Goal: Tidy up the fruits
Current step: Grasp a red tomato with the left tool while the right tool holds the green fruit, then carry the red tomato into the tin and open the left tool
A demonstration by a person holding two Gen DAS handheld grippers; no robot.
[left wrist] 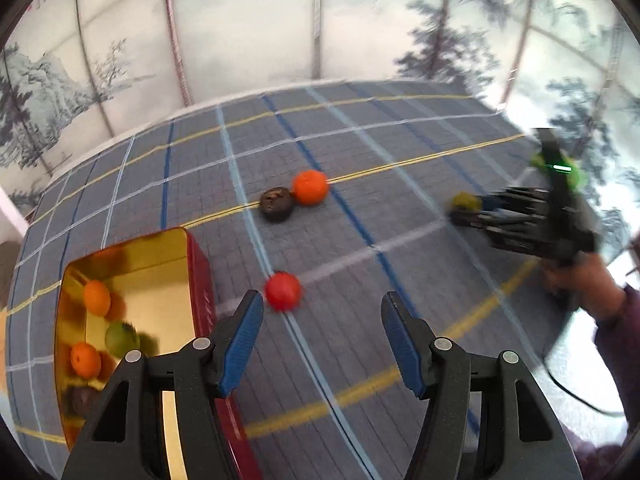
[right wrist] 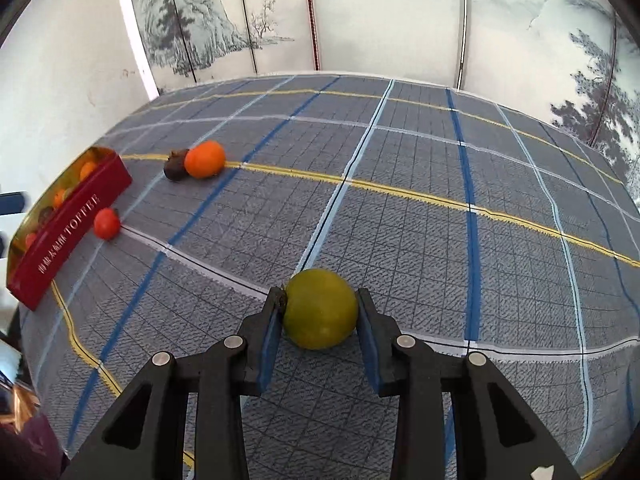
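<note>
My left gripper is open and empty above the cloth, just behind a small red fruit. A red tin with a gold inside lies to its left and holds orange, green and dark fruits. An orange touches a dark brown fruit farther back. My right gripper is shut on a green fruit; it also shows in the left wrist view at the right. In the right wrist view the tin, red fruit, orange and dark fruit lie far left.
A grey checked tablecloth with blue, white and yellow lines covers the table. A painted folding screen stands behind it. A hand and sleeve hold the right gripper at the right edge.
</note>
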